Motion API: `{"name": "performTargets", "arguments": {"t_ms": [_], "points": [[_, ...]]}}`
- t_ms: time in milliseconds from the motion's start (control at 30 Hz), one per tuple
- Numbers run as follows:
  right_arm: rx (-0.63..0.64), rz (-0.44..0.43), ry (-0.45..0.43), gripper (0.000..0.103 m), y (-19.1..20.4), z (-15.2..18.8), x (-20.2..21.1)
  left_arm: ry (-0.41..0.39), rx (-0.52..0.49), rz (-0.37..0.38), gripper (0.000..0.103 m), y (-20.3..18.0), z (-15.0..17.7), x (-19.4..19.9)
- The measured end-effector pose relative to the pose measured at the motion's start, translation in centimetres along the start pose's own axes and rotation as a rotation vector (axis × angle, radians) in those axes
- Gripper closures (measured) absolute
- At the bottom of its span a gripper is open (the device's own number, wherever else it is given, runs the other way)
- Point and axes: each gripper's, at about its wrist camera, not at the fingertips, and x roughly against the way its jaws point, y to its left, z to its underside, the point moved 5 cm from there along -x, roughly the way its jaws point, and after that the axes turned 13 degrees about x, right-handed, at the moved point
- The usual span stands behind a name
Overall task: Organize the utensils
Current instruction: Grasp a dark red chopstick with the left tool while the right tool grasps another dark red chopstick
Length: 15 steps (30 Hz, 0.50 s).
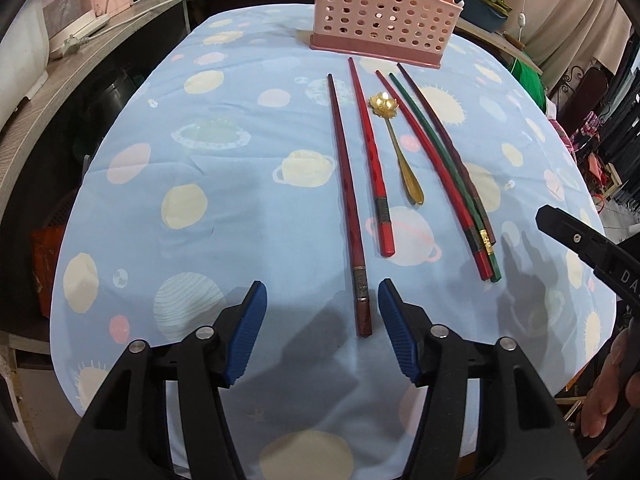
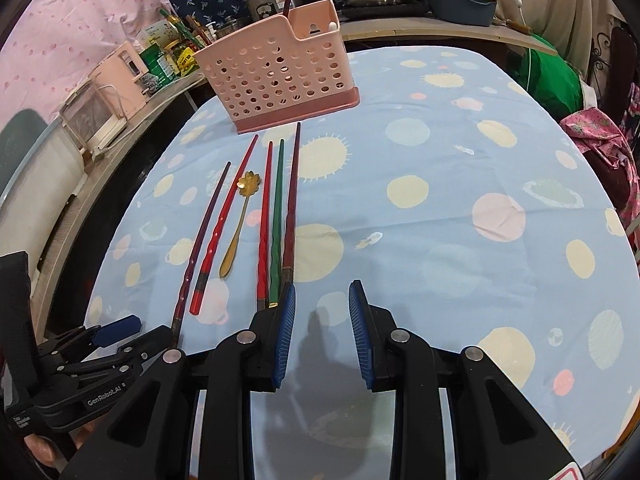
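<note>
Chopsticks [image 1: 347, 204] and a gold spoon [image 1: 400, 148] lie on the worktop [image 1: 200, 184] before the pink caddy [image 1: 384, 12]. The left hand-held gripper [image 1: 322, 312] straddles the nearest chopstick, jaws apart; the right hand-held gripper [image 2: 322, 312] gapes empty.

The top of the pink basket [image 1: 380, 12] is running off the upper edge of the left wrist view, so its contents are not showing there. The right gripper's [image 2: 322, 292] left finger is covering the near ends of three chopsticks [image 2: 276, 240]. A hand [image 1: 612, 392] is getting cut off at the right edge, and the counter clutter [image 2: 168, 56] is staying too small to make out.
</note>
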Motion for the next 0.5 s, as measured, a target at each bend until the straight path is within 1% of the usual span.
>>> {"name": "performTargets", "arguments": {"t_ms": [133, 233, 267, 300, 333, 400, 467, 500], "points": [[0.000, -0.001, 0.005, 0.076, -0.1, 0.0, -0.2, 0.006, 0.000, 0.004, 0.056, 0.1, 0.1, -0.4], [0.003, -0.004, 0.011, 0.075, 0.0, -0.1, -0.5, 0.004, -0.014, 0.011, 0.066, -0.2, 0.0, -0.4], [0.004, -0.006, 0.013, 0.075, 0.0, -0.1, -0.6, 0.004, -0.017, 0.012, 0.074, -0.3, 0.0, -0.4], [0.005, -0.008, 0.015, 0.075, 0.1, -0.1, -0.7, 0.000, -0.020, 0.001, 0.079, -0.3, -0.1, -0.5], [0.008, -0.009, 0.016, 0.075, 0.2, -0.1, -0.8, -0.002, -0.021, -0.002, 0.080, -0.2, -0.1, -0.5], [0.015, -0.013, 0.019, 0.075, 0.4, -0.2, -1.1, -0.001, -0.013, 0.001, 0.088, -0.1, -0.3, -0.5], [0.027, -0.018, 0.023, 0.075, 0.7, -0.4, -1.4, 0.000, -0.005, 0.003, 0.094, 0.1, -0.4, -0.6], [0.033, -0.022, 0.026, 0.075, 0.9, -0.5, -1.6, 0.002, 0.001, 0.005, 0.094, 0.2, -0.5, -0.6]]}}
